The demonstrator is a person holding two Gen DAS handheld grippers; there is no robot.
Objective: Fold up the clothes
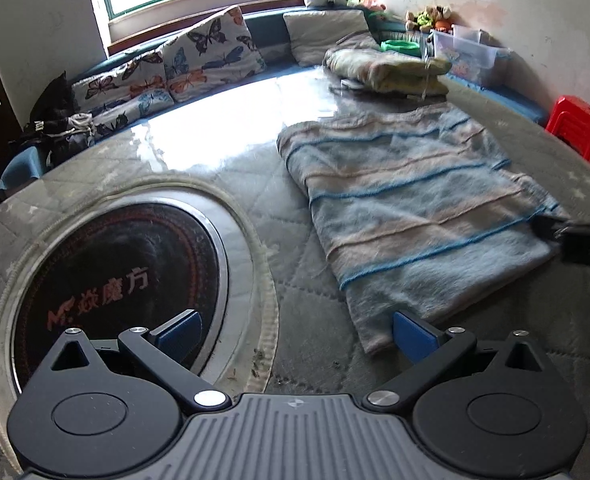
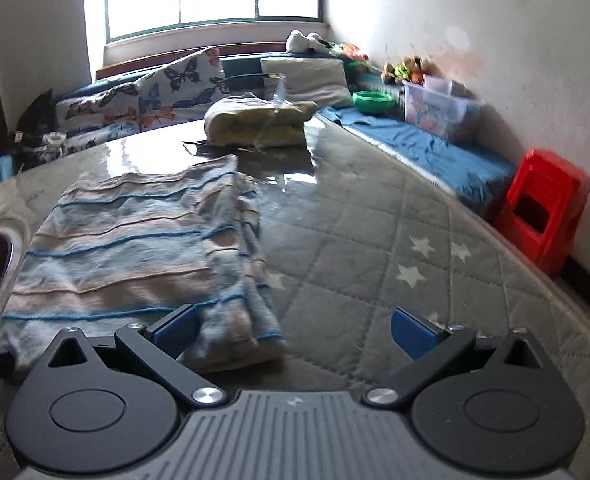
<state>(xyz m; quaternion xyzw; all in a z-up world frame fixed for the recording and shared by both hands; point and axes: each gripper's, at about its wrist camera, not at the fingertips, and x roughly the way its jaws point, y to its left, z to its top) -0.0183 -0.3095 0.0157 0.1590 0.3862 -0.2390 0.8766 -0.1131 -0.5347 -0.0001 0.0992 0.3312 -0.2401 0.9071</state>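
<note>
Both grippers, left and right, hang spread and empty at the near edge of the fuzzy blue-and-beige striped folded garment, seemingly poised for another fold.

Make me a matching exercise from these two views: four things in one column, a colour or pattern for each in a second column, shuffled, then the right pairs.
Things:
1. stool
2. bowl
3. folded garment
4. cushion

Colours or patterns:
A. butterfly print
B. red
C. blue and beige stripes
D. green

Pairs: 1-B, 2-D, 3-C, 4-A
</note>
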